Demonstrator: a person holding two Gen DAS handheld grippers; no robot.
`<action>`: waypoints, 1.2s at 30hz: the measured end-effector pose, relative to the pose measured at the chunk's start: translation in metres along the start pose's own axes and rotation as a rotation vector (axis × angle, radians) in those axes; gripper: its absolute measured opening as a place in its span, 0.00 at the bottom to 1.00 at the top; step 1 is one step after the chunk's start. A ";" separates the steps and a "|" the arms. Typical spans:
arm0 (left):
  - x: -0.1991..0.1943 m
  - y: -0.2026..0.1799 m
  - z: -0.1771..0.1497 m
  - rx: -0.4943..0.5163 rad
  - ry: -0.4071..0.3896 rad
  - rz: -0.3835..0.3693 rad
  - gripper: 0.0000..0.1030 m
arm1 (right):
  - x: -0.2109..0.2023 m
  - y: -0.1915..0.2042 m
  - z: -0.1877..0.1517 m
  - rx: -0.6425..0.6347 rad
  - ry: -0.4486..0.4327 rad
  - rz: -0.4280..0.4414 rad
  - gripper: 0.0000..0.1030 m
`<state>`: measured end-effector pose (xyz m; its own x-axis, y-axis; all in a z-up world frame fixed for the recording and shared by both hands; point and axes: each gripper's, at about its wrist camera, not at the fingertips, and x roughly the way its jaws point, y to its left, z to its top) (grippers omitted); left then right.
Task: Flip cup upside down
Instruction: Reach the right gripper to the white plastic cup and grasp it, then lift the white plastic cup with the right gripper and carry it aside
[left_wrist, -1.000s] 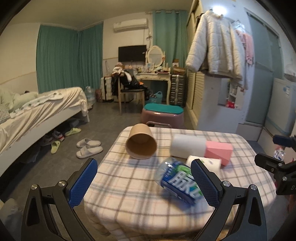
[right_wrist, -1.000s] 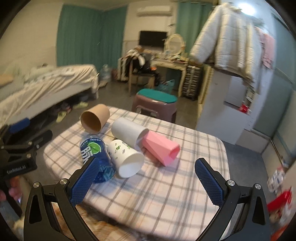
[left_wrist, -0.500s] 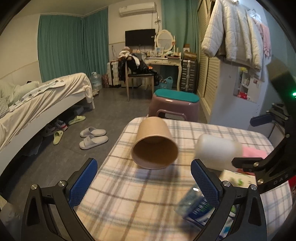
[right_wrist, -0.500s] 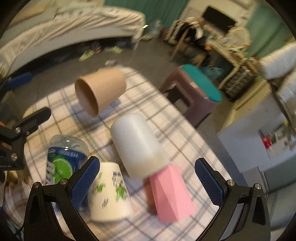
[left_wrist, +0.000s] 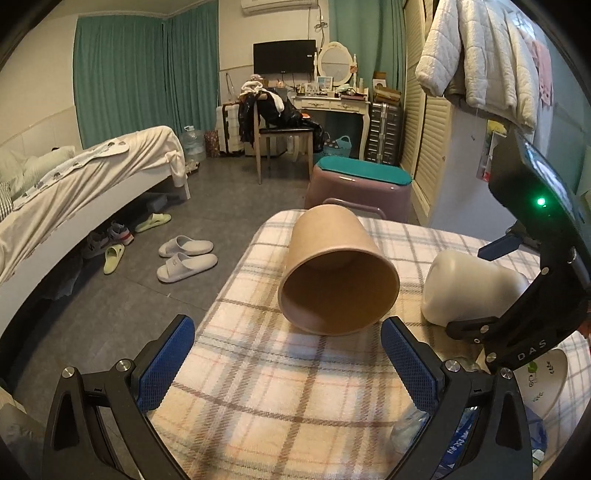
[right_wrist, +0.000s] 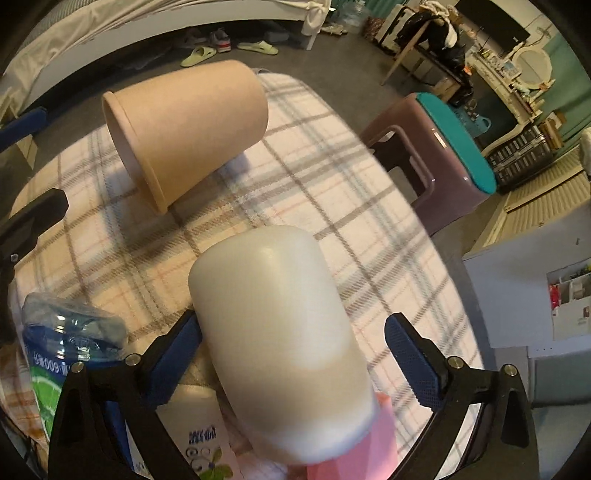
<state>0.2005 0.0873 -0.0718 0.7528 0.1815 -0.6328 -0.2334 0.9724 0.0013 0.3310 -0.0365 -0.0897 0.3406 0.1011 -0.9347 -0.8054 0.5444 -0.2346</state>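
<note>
A brown paper cup lies on its side on the plaid tablecloth, mouth toward my left gripper, which is open and just short of its rim. The cup also shows in the right wrist view. A white cup lies on its side between the fingers of my open right gripper; the left pad is close to or touching it, the right pad is apart. It also shows in the left wrist view.
A blue-labelled plastic bottle, a white cup with leaf print and a pink cup lie by the white cup. A purple stool with teal top stands behind the table. A bed is at left.
Both grippers have moved in closer. The left one neared the brown cup's mouth. The right one dropped down over the white cup, which now lies between its fingers.
</note>
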 end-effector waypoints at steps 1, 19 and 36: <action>0.001 0.000 -0.001 0.001 0.002 0.001 1.00 | 0.003 0.000 0.001 0.000 0.007 0.008 0.89; -0.044 0.006 0.007 -0.015 -0.069 -0.002 1.00 | -0.090 -0.005 0.005 0.196 -0.199 -0.021 0.76; -0.144 -0.041 -0.018 0.044 -0.190 -0.195 1.00 | -0.152 0.033 -0.171 0.625 -0.152 -0.095 0.76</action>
<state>0.0905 0.0186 0.0049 0.8837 0.0101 -0.4680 -0.0485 0.9964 -0.0700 0.1698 -0.1764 -0.0009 0.4981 0.1202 -0.8588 -0.3497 0.9341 -0.0720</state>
